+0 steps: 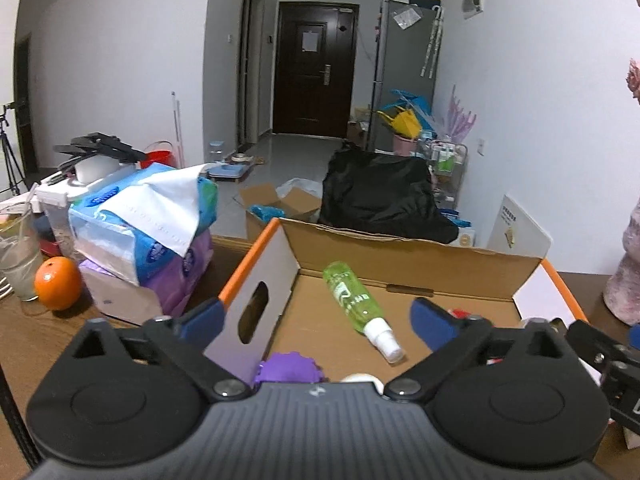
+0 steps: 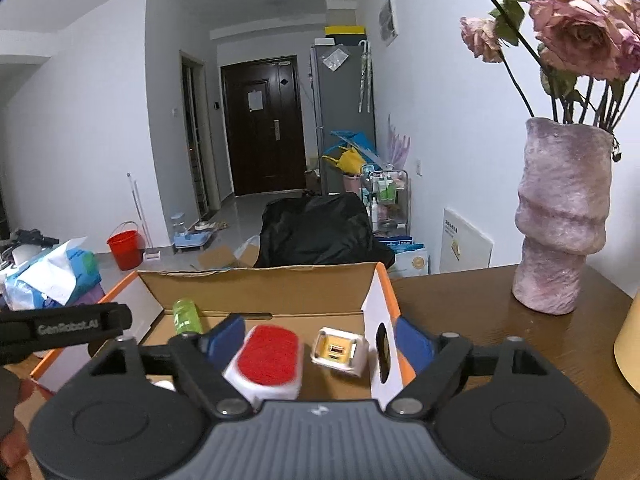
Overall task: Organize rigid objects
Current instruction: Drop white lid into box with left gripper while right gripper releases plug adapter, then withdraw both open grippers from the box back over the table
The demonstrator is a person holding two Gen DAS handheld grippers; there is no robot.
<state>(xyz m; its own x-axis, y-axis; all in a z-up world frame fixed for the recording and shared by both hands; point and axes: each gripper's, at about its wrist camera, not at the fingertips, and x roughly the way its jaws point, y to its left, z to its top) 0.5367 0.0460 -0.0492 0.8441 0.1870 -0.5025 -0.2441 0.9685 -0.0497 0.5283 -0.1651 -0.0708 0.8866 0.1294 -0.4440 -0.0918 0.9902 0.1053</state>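
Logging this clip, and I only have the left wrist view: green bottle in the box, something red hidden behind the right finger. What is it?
Observer: A white block with a red top, lying in the box.
Operator: Anything else in that corner?
Observer: A small white cube with a yellow face, beside the block.
Operator: Is the right gripper holding either?
Observer: No, the right gripper is open, straddling the box's right wall.

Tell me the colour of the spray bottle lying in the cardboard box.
The spray bottle is translucent green with a white nozzle and cap, seen best from the left wrist view.
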